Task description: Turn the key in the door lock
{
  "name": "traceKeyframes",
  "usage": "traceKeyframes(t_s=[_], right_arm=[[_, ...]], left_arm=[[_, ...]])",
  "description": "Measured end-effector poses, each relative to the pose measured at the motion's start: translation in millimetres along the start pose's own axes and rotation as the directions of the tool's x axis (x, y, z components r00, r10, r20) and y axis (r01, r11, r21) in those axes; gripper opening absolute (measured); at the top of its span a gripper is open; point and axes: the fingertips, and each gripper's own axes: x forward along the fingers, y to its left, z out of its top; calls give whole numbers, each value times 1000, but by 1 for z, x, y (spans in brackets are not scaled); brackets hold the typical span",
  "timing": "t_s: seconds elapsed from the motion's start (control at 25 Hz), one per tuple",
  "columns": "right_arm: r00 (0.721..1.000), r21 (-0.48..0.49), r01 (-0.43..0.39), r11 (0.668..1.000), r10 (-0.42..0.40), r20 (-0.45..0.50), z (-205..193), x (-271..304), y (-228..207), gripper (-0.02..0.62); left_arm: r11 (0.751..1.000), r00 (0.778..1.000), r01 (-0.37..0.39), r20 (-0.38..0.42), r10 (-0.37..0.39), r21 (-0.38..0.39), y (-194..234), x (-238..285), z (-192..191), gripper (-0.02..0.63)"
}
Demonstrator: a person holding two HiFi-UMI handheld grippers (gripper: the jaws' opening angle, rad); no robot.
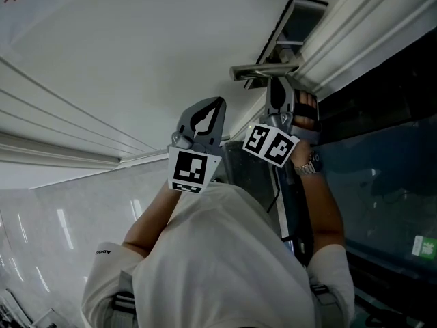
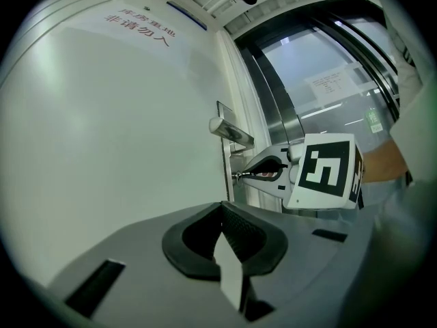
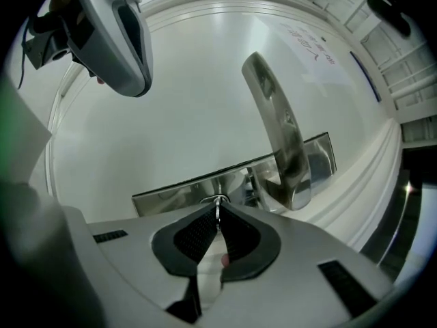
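- A person is working a white door [image 3: 184,94] with two hand-held grippers; the right gripper [image 3: 218,219], in the lower centre of the right gripper view, is clamping its jaws on the head of the key [image 3: 218,207].
- The key is sitting in the lock of the steel plate [image 3: 171,191], just left of and below the base of the lever handle [image 3: 278,132], which is running up the middle of that view.
- The left gripper [image 2: 222,210] is idling at the bottom centre of its own view, well back from the lock, its jaws together with nothing between them.
- The key is looking like a small, thin, stiff piece of smooth metal, light in the hand and likely slippery against the pads.
- Judging by the frames, the hold is best taken across the flat faces of the key's head, close to the plate, so the turn is going about the shaft and not bending it.
- A pinch on the edge alone is likely to let the key slip as the lock resists.
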Motion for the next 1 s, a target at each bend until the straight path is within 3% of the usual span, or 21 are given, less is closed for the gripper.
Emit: traceKeyframes(t_s=[0.12, 0.24, 0.4, 0.56, 0.64, 0.68, 0.84, 1.0], right_arm=[[1000, 83, -24, 996, 24, -1, 1, 2, -1, 17], [998, 304, -59, 951, 58, 13, -1, 2, -4, 12], [994, 599, -106, 794, 98, 47, -1, 2, -9, 11], [989, 763, -143, 631, 113, 92, -1, 3, -10, 11], [985, 836, -167, 523, 126, 118, -4, 4, -10, 11], [982, 876, -180, 448, 133, 133, -5, 4, -11, 11], [968, 972, -218, 83, 148, 205, -9, 4, -11, 11], [961, 962, -221, -163, 131, 243, -12, 4, -10, 11]], left_arm=[[1000, 1000, 2, -1, -2, 3, -2, 1, 0, 8], [1000, 1000, 4, -4, -4, 6, -4, 3, 1, 8], [1000, 1000, -1, -12, 1, 9, -6, 2, -1, 8], [1000, 1000, -19, -24, 20, 13, -4, 0, -3, 8], [999, 999, -28, -25, 28, 15, -3, -1, -3, 8], [999, 999, -32, -26, 32, 18, -3, -1, -3, 8], [998, 998, -53, -30, 53, 23, -2, -6, -4, 8], [997, 997, -68, -40, 69, 21, -5, -10, -8, 8]])
